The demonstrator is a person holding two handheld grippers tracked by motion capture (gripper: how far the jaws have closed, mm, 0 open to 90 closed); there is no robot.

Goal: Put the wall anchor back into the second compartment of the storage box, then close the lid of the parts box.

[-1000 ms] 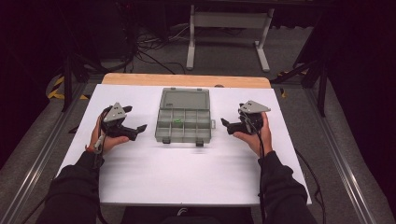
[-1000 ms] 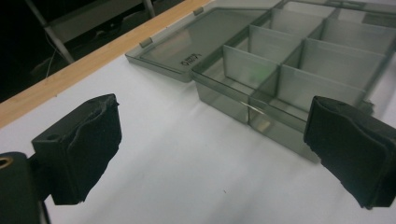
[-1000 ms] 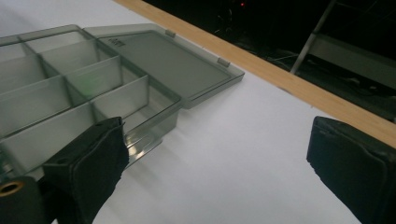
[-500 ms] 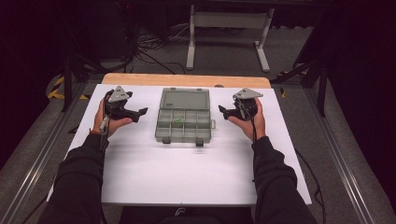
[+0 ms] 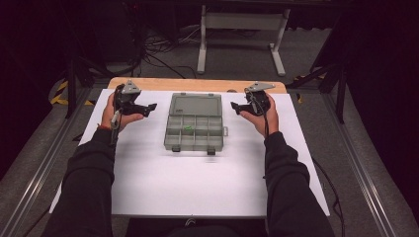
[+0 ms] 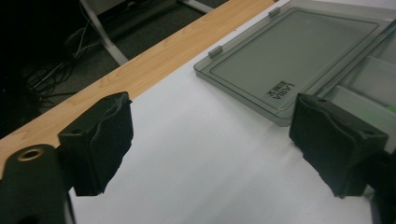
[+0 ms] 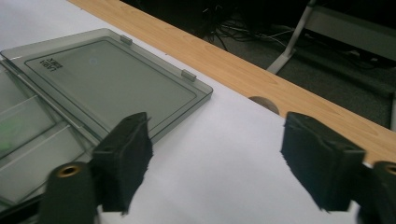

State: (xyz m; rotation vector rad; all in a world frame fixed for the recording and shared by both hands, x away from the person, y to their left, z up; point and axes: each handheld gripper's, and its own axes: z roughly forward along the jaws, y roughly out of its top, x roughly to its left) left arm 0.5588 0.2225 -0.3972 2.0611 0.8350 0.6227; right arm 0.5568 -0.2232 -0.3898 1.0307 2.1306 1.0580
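From the high view I see the organizer box lying open mid-table, my left gripper and right gripper flanking its lid, well apart from it. In the left gripper view the lid reads "LABIA"; jaws apart, just been closing, nothing between. The right gripper view shows the same, bare white table between the jaws.

One compartment box lies in the middle of the high view, with one lid opened flat toward the upper part of the frame. One small green thing sits in one of its compartments near the centre. There are two grippers: the left gripper at centre left and the right gripper at centre right. One white table fills the lower half, and one wooden board edge runs above it.
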